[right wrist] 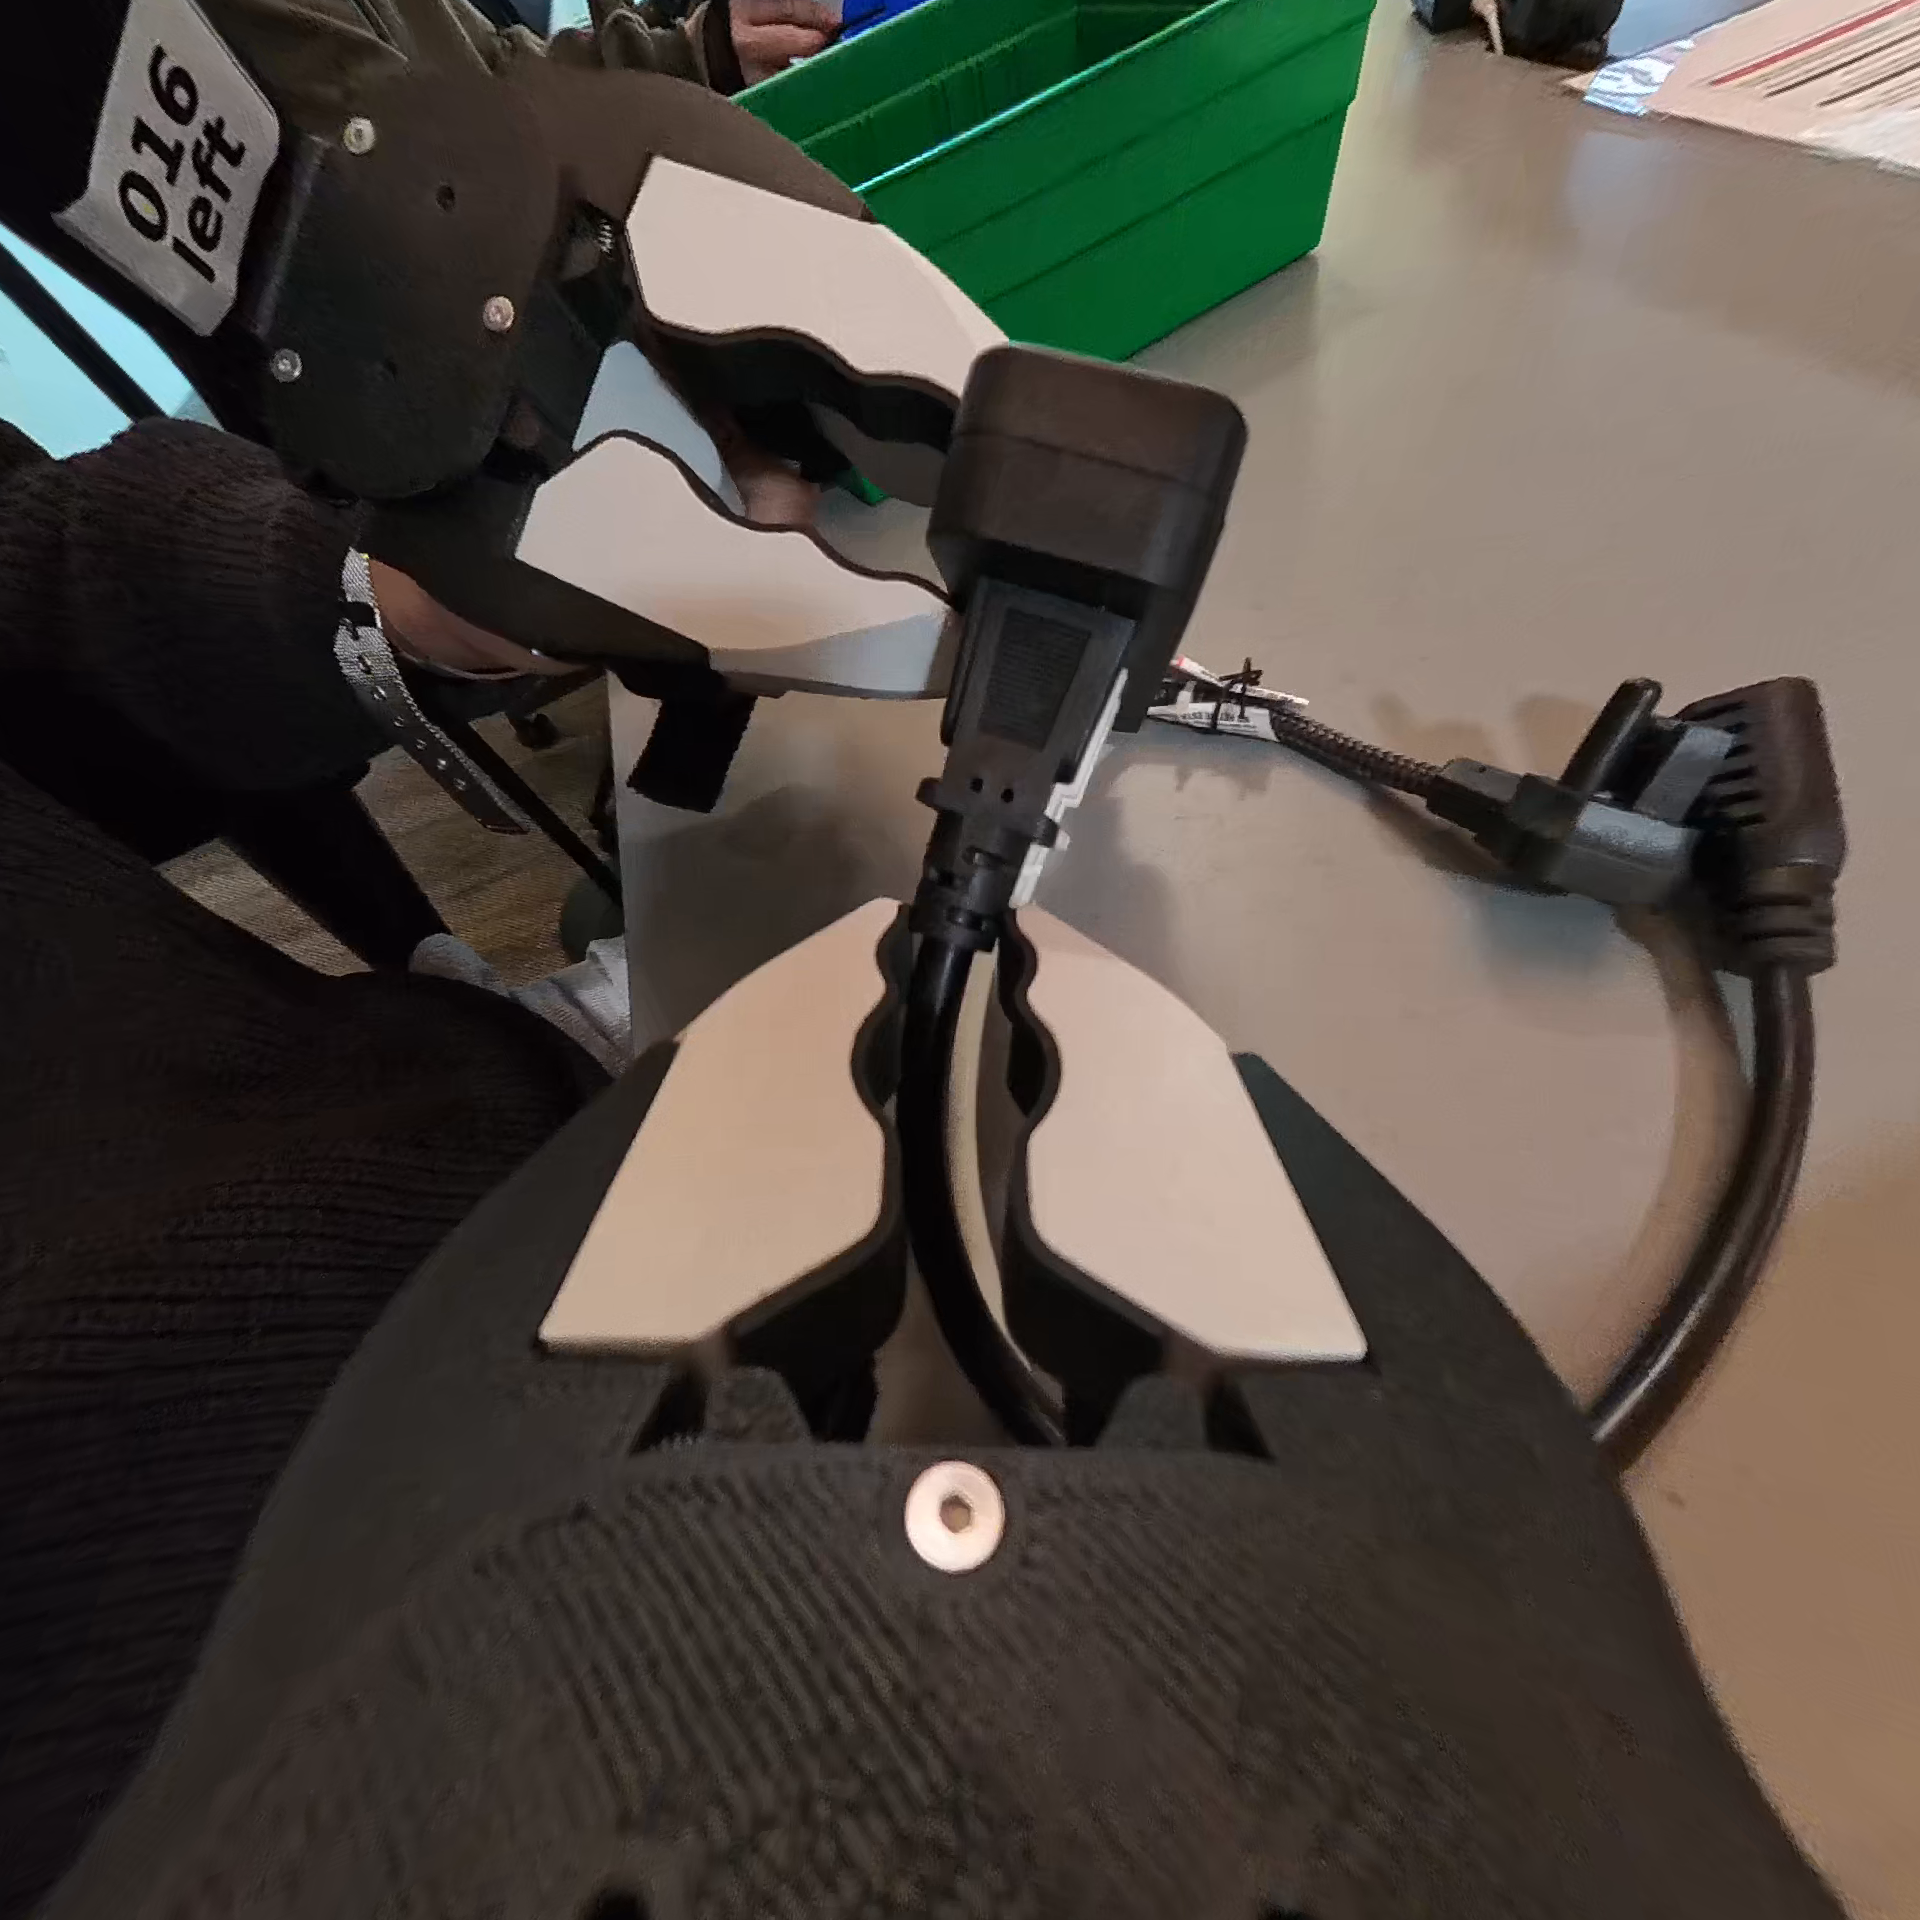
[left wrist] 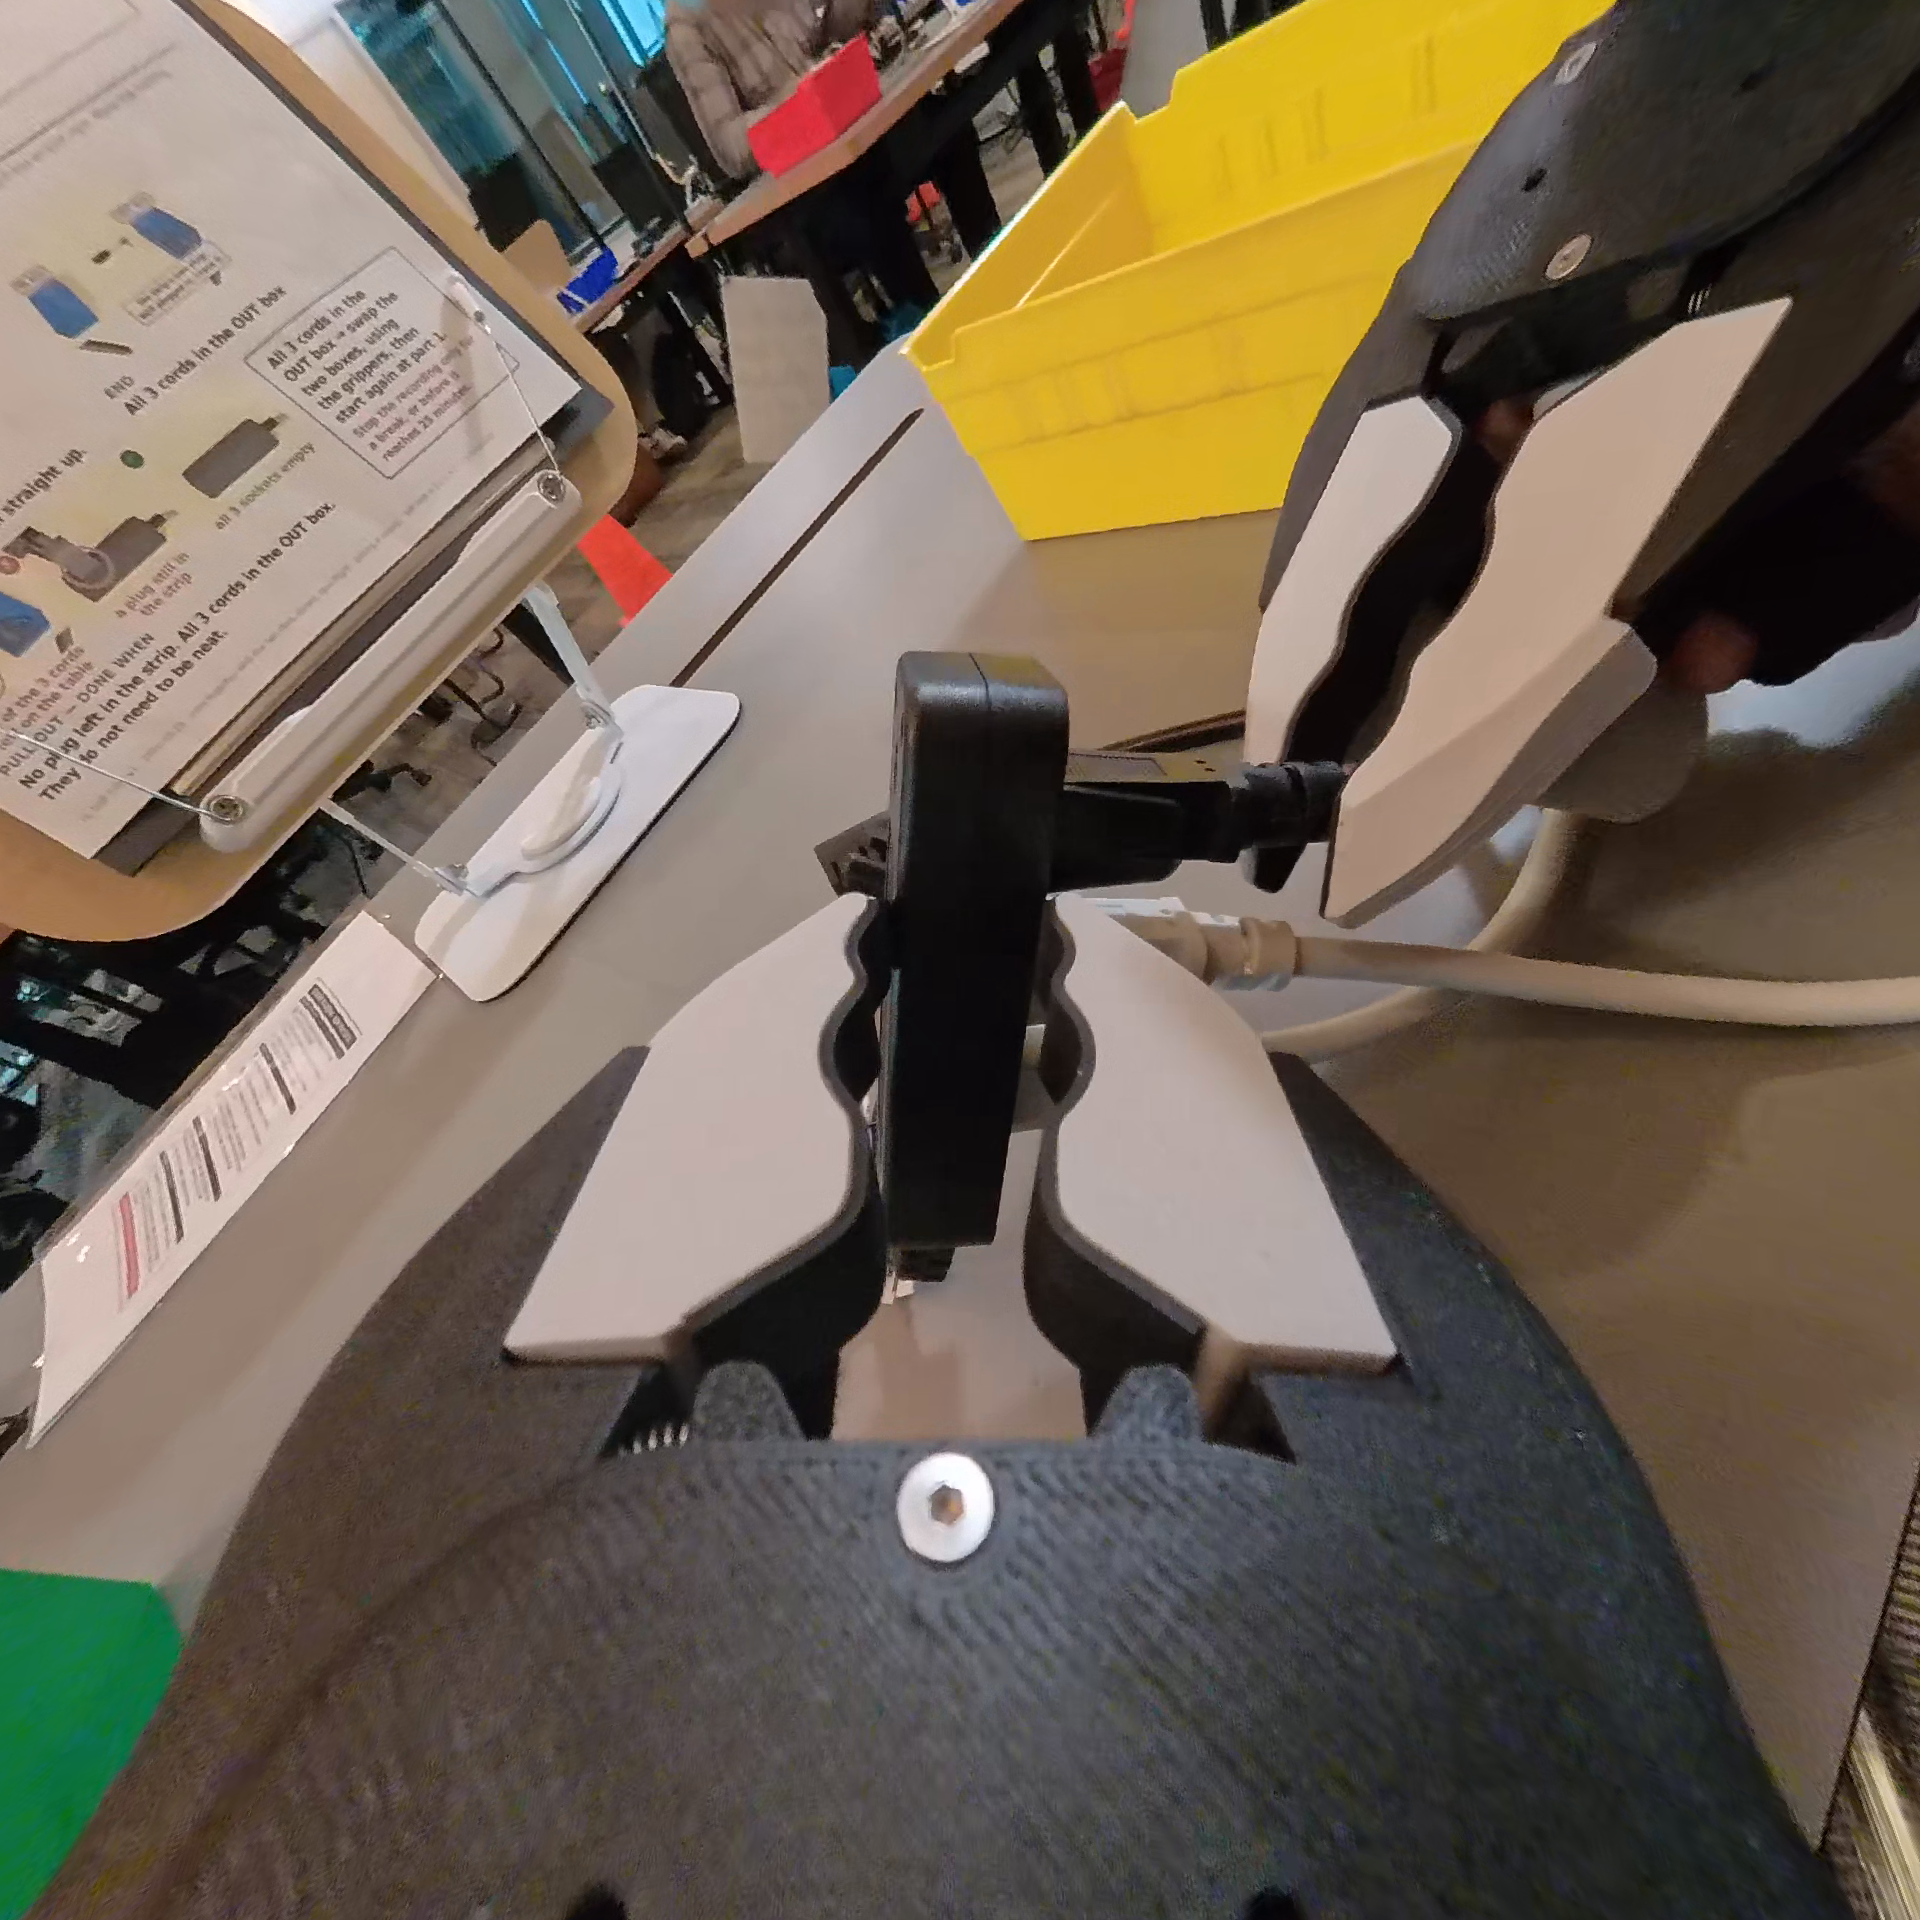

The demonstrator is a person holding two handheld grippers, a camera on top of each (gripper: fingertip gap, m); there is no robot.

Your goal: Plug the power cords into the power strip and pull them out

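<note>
My left gripper is shut on the black power strip and holds it on edge above the grey table. A black plug sits in the strip's right face, with a white plug just below it. My right gripper is shut on the black cord right behind the black plug. The strip shows above it, with the left gripper clamping it from the left. The right gripper also shows in the left wrist view.
A yellow bin stands at the back and a green bin on the other side. An instruction sheet on a stand is at the left. A black angled plug and a cable loop lie on the table.
</note>
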